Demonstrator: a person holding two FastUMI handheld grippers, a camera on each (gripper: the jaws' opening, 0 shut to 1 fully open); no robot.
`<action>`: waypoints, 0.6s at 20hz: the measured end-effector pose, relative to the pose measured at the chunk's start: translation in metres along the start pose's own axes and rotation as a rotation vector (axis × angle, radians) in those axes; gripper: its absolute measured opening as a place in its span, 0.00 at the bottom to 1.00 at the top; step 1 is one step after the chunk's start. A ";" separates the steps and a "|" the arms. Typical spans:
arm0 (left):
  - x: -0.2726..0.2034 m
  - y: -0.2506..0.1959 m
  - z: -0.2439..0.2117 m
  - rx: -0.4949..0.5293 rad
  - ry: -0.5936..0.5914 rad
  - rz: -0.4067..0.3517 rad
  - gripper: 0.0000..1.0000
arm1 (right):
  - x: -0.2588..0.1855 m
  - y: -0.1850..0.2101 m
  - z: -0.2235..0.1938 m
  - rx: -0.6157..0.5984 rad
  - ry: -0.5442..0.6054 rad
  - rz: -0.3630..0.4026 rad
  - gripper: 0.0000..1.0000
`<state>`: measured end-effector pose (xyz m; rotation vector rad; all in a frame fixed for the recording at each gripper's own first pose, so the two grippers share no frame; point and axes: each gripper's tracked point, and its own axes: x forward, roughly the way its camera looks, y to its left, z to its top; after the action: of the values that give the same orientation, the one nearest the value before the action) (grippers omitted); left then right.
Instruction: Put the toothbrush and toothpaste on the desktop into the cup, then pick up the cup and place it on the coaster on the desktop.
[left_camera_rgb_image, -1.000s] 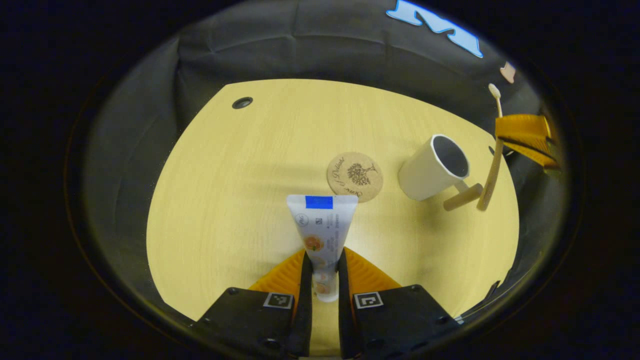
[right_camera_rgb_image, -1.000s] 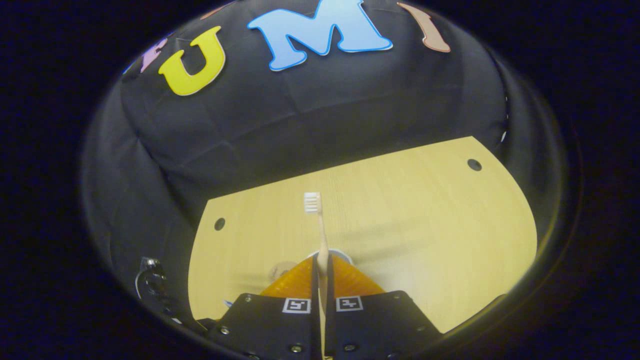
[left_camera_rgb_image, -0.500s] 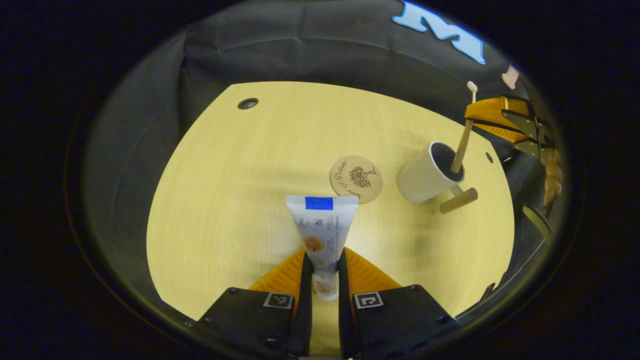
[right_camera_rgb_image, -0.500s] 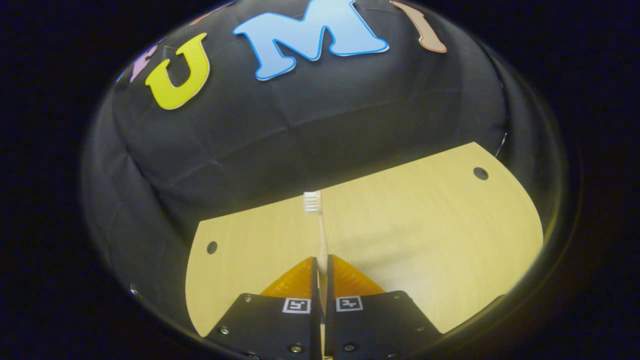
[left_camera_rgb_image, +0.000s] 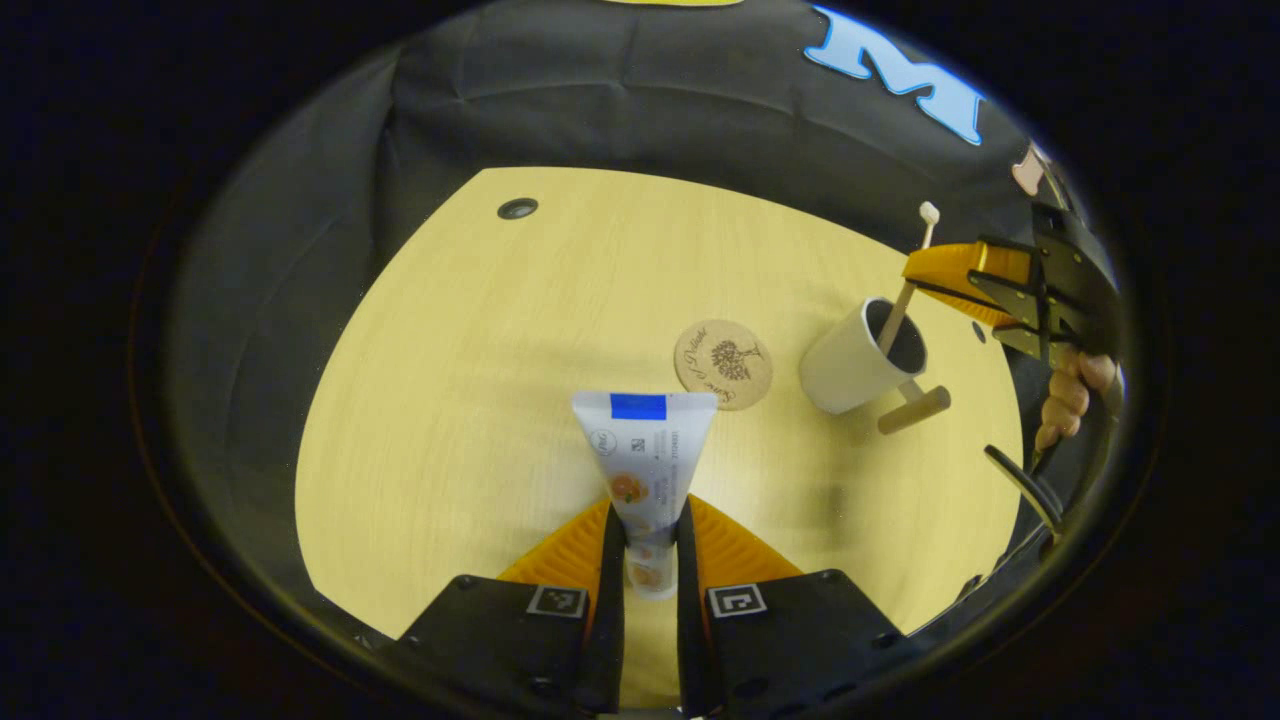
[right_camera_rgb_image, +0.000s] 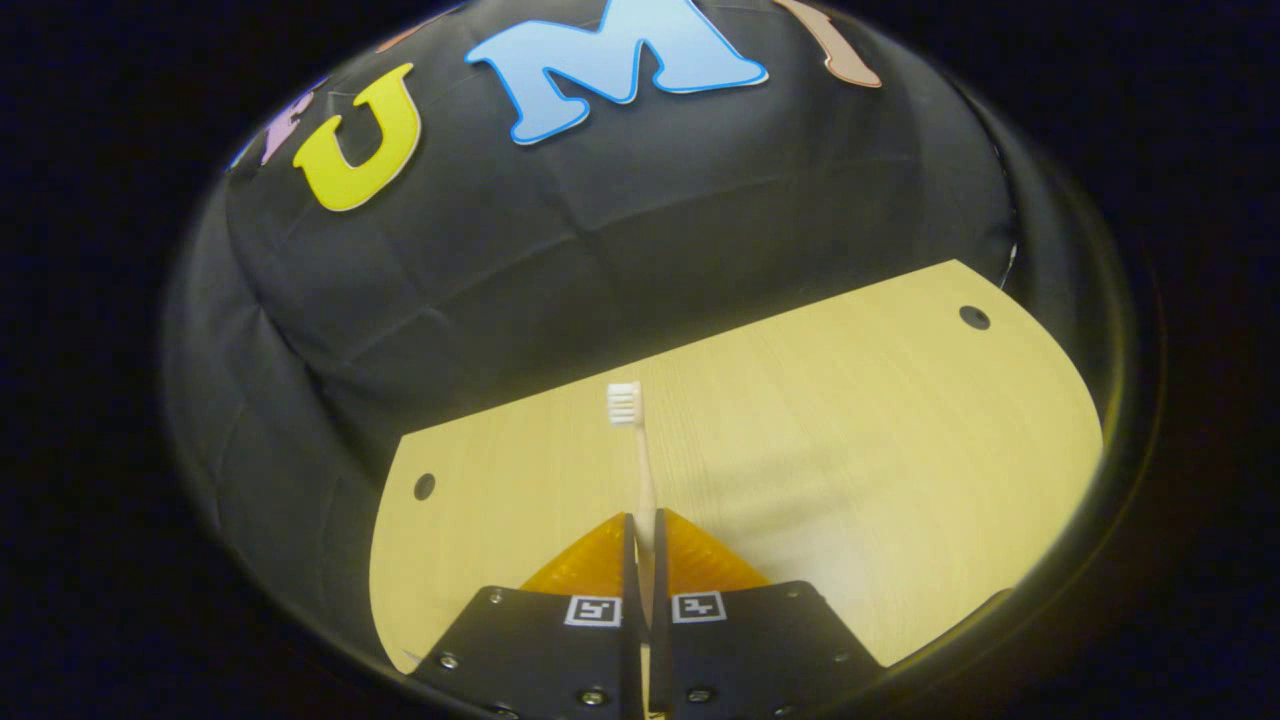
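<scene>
the toothbrush (right_camera_rgb_image: 640, 470) is clamped in the right gripper (right_camera_rgb_image: 645, 535), its handle inside the cup (left_camera_rgb_image: 862, 358) on the tabletop (left_camera_rgb_image: 480, 400). the toothpaste (left_camera_rgb_image: 645, 450) is clamped in the left gripper (left_camera_rgb_image: 650, 540). the cup could be tipped if released askew.

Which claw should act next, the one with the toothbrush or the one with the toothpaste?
Right. The right claw already holds the toothbrush with its lower end inside the cup; it likely just needs to release. The left claw grips the toothpaste well short of the cup.
</scene>
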<state>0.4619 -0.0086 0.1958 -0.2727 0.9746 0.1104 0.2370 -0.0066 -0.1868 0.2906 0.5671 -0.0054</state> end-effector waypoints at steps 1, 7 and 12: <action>0.002 -0.001 0.000 -0.002 -0.003 0.004 0.35 | -0.001 0.000 -0.001 -0.009 -0.001 0.006 0.05; 0.005 -0.005 0.018 0.003 -0.037 -0.004 0.30 | -0.009 0.003 -0.004 -0.009 0.011 0.030 0.09; 0.008 -0.015 0.031 0.017 -0.064 -0.016 0.30 | -0.017 -0.001 -0.001 -0.017 0.002 0.035 0.22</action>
<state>0.4948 -0.0151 0.2083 -0.2594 0.9094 0.0958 0.2217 -0.0090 -0.1791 0.2842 0.5634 0.0338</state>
